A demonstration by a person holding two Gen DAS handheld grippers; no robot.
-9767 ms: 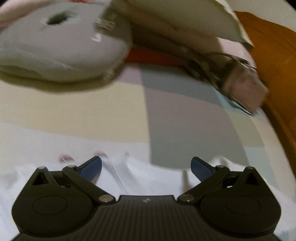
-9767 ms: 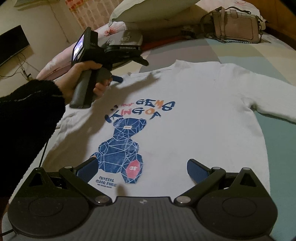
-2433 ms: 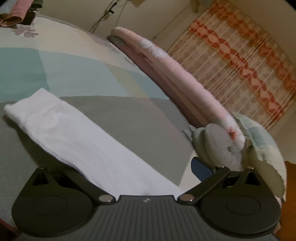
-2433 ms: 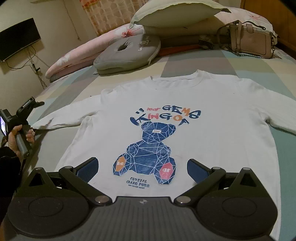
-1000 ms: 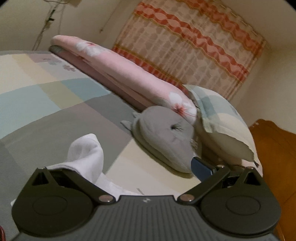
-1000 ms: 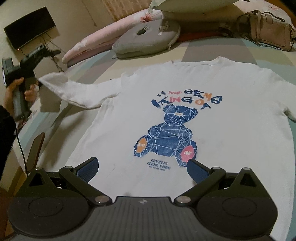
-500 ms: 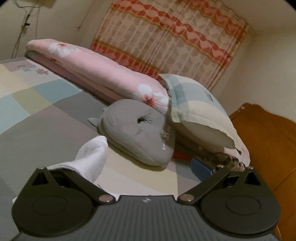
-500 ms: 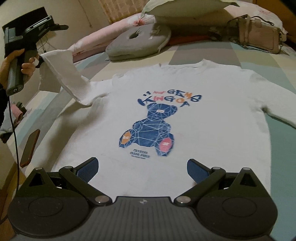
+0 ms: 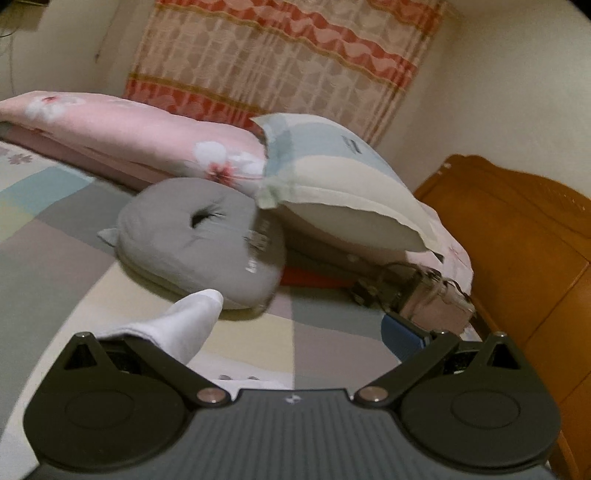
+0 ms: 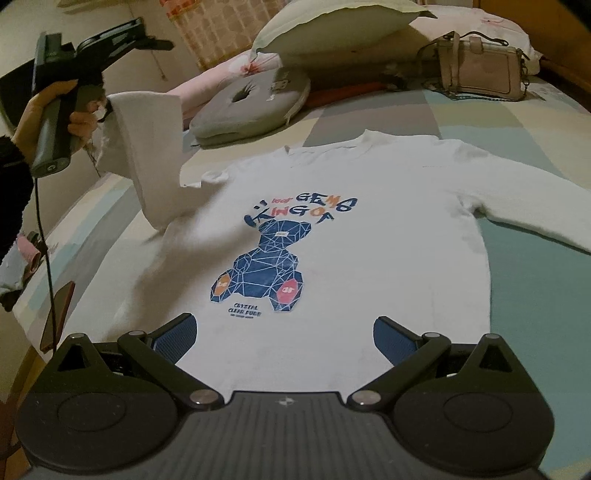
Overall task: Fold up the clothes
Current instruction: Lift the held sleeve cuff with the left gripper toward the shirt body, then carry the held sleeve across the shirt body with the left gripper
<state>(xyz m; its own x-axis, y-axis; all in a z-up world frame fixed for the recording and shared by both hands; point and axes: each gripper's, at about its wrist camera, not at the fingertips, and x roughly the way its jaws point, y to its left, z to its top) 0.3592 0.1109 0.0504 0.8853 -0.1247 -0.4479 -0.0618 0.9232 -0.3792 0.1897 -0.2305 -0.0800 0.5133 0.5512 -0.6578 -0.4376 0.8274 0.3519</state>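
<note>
A white long-sleeved shirt (image 10: 369,258) lies face up on the patchwork bedspread (image 10: 535,295). Its print shows a blue faceted bear (image 10: 264,266) under the words "GEMS" and "KING OF", with a small "bear" before them; the orange and red paws read "be" and "ar", and beneath stands "CRYSTAL CLEAR PURE" over a smaller line too fine to read. The grey ring cushion (image 9: 199,240) carries pale lettering that is blurred beyond reading, and the mark on the blue-and-cream pillow (image 9: 343,184) is likewise too small to tell. The right gripper (image 10: 284,338) hovers low over the shirt's hem with its blue-padded fingers (image 10: 173,338) spread wide, holding nothing. The left gripper (image 10: 110,29), held in a person's hand (image 10: 55,110), is raised above the bed's left side, and the shirt's sleeve (image 10: 144,155) hangs from it, lifted clear of the bedspread. In the left wrist view the white cuff (image 9: 181,325) drapes over one finger while the other blue pad (image 9: 400,334) stands well apart, so whether the sleeve is pinched or merely hooked cannot be told. A pink handbag (image 10: 480,66) lies near the headboard (image 9: 517,240).
</note>
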